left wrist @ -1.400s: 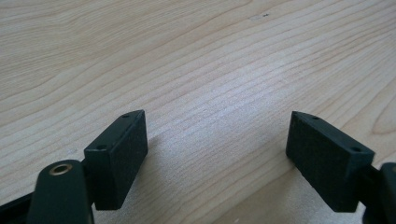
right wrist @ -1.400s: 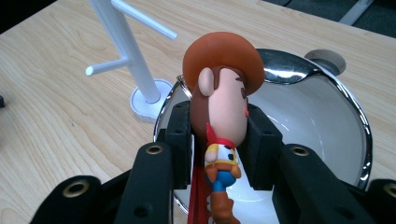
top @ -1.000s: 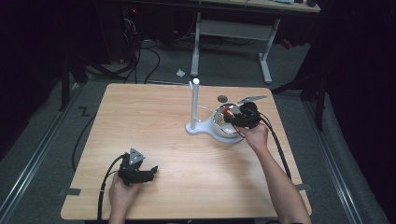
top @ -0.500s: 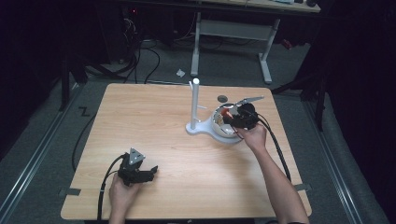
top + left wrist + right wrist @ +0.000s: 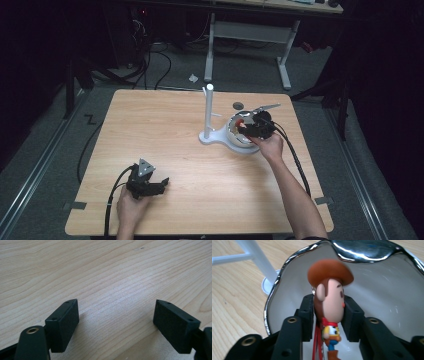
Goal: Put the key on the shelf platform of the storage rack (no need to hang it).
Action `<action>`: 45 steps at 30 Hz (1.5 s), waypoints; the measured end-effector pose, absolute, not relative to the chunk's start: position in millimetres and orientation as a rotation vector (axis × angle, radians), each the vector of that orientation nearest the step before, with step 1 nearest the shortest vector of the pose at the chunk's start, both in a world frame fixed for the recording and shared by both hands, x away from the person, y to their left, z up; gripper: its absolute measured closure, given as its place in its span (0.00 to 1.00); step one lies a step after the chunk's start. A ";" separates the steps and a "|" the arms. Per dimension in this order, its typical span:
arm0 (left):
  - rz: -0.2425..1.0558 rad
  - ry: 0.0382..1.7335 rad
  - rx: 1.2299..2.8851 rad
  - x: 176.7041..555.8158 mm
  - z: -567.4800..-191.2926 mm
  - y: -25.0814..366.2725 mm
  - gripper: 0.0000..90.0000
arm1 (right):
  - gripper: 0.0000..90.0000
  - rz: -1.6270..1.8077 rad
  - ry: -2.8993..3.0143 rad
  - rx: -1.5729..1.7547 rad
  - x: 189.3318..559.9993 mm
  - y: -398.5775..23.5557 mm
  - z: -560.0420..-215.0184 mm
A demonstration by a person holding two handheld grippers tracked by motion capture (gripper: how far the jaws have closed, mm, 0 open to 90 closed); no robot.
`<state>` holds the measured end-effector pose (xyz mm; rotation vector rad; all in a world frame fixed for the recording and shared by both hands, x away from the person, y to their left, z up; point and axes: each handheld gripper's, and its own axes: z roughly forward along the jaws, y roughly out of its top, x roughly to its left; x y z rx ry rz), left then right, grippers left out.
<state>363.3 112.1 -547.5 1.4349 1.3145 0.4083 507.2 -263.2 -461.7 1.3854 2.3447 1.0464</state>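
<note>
Nearest to me, at about seven o'clock on the wooden table [image 5: 165, 135], the left gripper [image 5: 159, 184] rests low in the person's left hand [image 5: 131, 207], its jaws spread wide with nothing but bare woodgrain between them in the left gripper view, so that claw is released and idle. Further in, towards two o'clock, the right hand [image 5: 270, 146] holds the right gripper [image 5: 243, 128] tipped over the rim of the white bowl [image 5: 233, 136], which sits just beside the foot of the white stand [image 5: 208, 112]. Looking along the right gripper view, the cowboy figurine [image 5: 329, 305] stands upright between the two black jaws, hat at twelve o'clock, boots down at six, inside the white bowl [image 5: 382, 287] with its shiny chrome edge. The jaws have just been easing apart, and the toy's head sits between the pads; whether they press on it I cannot tell, though the grip looks slackened to me. My read: this is the letting-go step, the toy being set down in the bowl. The next move, I'd judge, calls for a wider spread so both pads clear the head, then a straight lift out past the rim without snagging the hat or the red cord hanging at the toy's side. Beyond, at one o'clock, a small dark disc [image 5: 238, 105] lies on the table.
</note>
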 end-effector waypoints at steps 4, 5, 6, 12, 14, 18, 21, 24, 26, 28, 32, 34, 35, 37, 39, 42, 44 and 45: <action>0.408 1.314 1.435 363.3 -547.5 112.1 0.23 | 0.62 1.037 2.328 1.384 505.8 -265.4 -460.4; 0.408 1.315 1.435 363.3 -547.5 112.1 0.23 | 0.59 1.055 2.308 1.389 503.3 -268.8 -458.1; 0.408 1.314 1.435 363.3 -547.5 112.1 0.23 | 0.59 1.067 2.298 1.387 501.7 -270.8 -456.5; 0.408 1.315 1.435 363.3 -547.5 112.1 0.23 | 0.56 1.084 2.263 1.367 491.7 -283.0 -445.8; 0.408 1.315 1.435 363.3 -547.5 112.1 0.23 | 0.55 1.103 2.249 1.357 487.8 -285.5 -441.0; 0.409 1.315 1.435 363.3 -547.5 112.1 0.23 | 0.55 1.120 2.224 1.344 481.7 -289.0 -432.3; 0.409 1.315 1.435 363.3 -547.5 112.1 0.23 | 0.56 1.125 2.218 1.342 479.2 -291.0 -429.4; 0.409 1.314 1.435 363.3 -547.5 112.1 0.23 | 0.58 1.139 2.191 1.329 472.7 -294.4 -425.5; 0.409 1.315 1.435 363.3 -547.5 112.1 0.23 | 0.58 1.145 2.161 1.325 468.5 -297.4 -424.9; 0.409 1.314 1.432 363.3 -547.6 112.0 0.23 | 0.58 1.151 2.157 1.334 467.0 -299.3 -424.9; 0.409 1.314 1.435 363.3 -547.5 112.1 0.23 | 0.57 1.163 2.156 1.345 461.9 -307.3 -421.7; 0.407 1.314 1.433 363.3 -547.5 112.0 0.23 | 0.57 1.182 2.147 1.346 459.4 -309.6 -418.4; 0.407 1.314 1.433 363.3 -547.5 112.0 0.23 | 0.57 1.182 2.147 1.346 459.4 -309.6 -418.4; 0.409 1.315 1.434 363.3 -547.5 112.1 0.23 | 0.56 1.200 2.138 1.345 456.8 -312.1 -415.8; 0.409 1.315 1.434 363.3 -547.5 112.1 0.23 | 0.56 1.207 2.136 1.343 453.4 -315.3 -413.5; 0.410 1.315 1.433 363.4 -547.6 112.0 0.23 | 0.56 1.226 2.115 1.344 448.1 -318.9 -412.8; 0.409 1.315 1.434 363.3 -547.5 112.1 0.23 | 0.56 1.230 2.112 1.346 446.7 -320.7 -413.5; 0.410 1.315 1.433 363.4 -547.6 112.0 0.23 | 0.56 1.232 2.110 1.357 445.0 -322.4 -414.3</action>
